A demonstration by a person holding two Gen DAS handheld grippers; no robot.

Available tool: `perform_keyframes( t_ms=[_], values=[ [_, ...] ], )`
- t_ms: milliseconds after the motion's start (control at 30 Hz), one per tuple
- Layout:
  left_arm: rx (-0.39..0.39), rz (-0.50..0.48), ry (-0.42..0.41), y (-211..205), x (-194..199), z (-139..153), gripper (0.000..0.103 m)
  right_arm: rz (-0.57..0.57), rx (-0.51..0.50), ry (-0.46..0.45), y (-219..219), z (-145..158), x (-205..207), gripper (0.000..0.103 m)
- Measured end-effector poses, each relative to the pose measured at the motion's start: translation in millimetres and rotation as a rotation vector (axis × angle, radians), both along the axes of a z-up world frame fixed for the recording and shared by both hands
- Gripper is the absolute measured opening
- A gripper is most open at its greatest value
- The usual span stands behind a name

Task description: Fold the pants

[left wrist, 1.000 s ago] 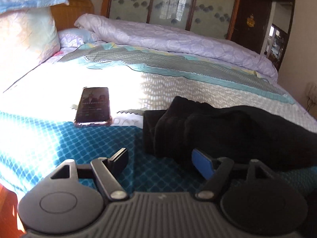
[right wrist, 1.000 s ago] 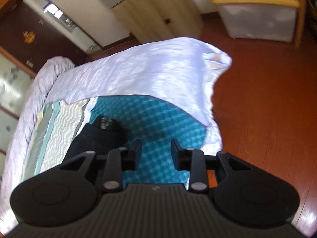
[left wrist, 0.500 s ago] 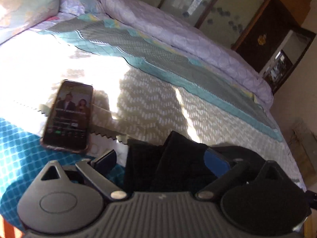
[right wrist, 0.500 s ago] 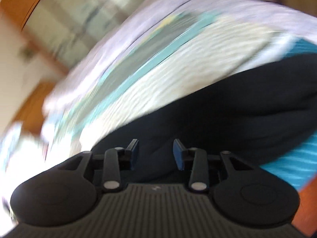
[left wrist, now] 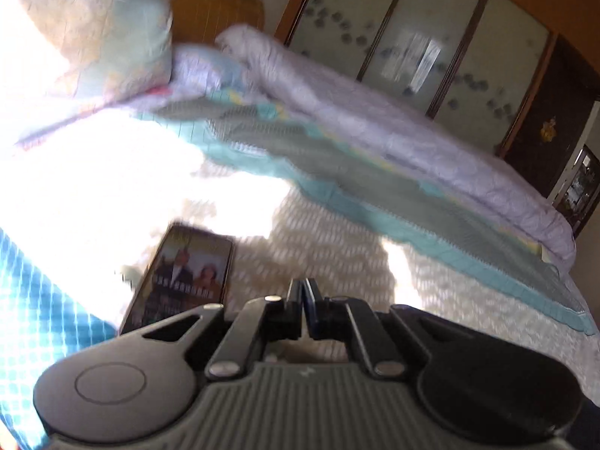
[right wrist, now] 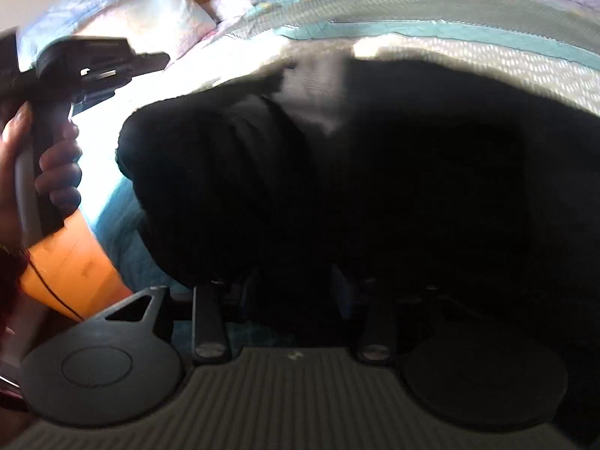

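The black pants lie bunched on the bed and fill most of the right wrist view. My right gripper is open with its fingers low against the near edge of the pants. My left gripper is shut with nothing between its fingers, raised over the patterned bedspread; the pants do not show in its view. In the right wrist view the left gripper is at the far left, held in a hand, apart from the pants.
A phone with a lit screen lies on the bedspread just left of my left gripper. Pillows and a rolled lilac quilt lie along the far side. A wooden bed edge shows at lower left.
My left gripper has shut and lifted away from the pants, which have left its view. My right gripper has swung from the bed's foot onto the pants and stays open.
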State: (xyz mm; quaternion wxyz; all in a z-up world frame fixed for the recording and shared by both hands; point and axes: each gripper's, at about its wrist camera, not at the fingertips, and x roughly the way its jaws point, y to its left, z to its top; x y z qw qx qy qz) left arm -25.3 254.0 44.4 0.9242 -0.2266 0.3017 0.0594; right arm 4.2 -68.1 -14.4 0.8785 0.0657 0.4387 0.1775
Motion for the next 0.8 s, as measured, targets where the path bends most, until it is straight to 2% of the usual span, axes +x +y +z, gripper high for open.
perform_keyframes(
  t_ms=[33,100,133,167,200,233,300,333,367,400,433,467,500,533,600,667,733,800],
  values=[
    [-0.047,-0.004,0.014,7,-5,-5,0.003,0.019,-0.023,-0.005,5,2,0,0.048],
    [-0.069,0.003,0.009,17,-20,-5,0.006,0.027,-0.012,0.0,2,12,-1,0.048],
    [-0.08,-0.008,0.009,19,-27,-2,0.015,0.022,0.024,-0.006,-2,18,-2,0.048],
    [-0.1,-0.027,0.014,21,-31,2,0.034,0.011,0.065,-0.024,-13,23,-10,0.048],
    [-0.127,-0.051,0.033,23,-35,5,0.048,-0.003,0.091,-0.044,-17,29,-10,0.048],
    [-0.153,-0.074,0.055,22,-37,7,0.066,-0.021,0.111,-0.067,-19,35,-11,0.048],
    [-0.215,-0.134,0.092,19,-40,5,0.074,-0.067,0.137,-0.116,-23,45,-10,0.048],
    [-0.246,-0.155,0.118,16,-39,1,0.081,-0.095,0.153,-0.137,-25,48,-5,0.047],
    [-0.282,-0.173,0.147,12,-37,-5,0.083,-0.126,0.173,-0.149,-25,49,1,0.047],
    [-0.324,-0.199,0.177,8,-34,-13,0.081,-0.156,0.198,-0.15,-25,49,11,0.044],
    [-0.351,-0.215,0.203,3,-31,-22,0.065,-0.179,0.232,-0.145,-32,46,16,0.041],
    [-0.35,-0.222,0.218,-3,-30,-28,0.035,-0.19,0.264,-0.13,-31,42,23,0.03],
    [-0.308,-0.219,0.216,-10,-29,-31,0.029,-0.192,0.296,-0.091,-29,34,29,0.021],
    [-0.271,-0.209,0.19,-13,-32,-30,0.023,-0.17,0.324,-0.018,-21,20,37,0.019],
    [-0.178,-0.183,0.094,-17,-42,-18,0.019,-0.067,0.325,0.177,9,-14,41,0.019],
    [-0.064,-0.162,0.072,-22,-49,-12,0.019,-0.042,0.255,0.067,27,-13,22,0.019],
    [-0.038,-0.16,0.122,-23,-49,-16,0.02,-0.06,0.288,0.065,25,-5,17,0.019],
    [-0.054,-0.137,0.146,-17,-53,-15,0.026,-0.099,0.357,0.08,9,4,19,0.019]
  ],
)
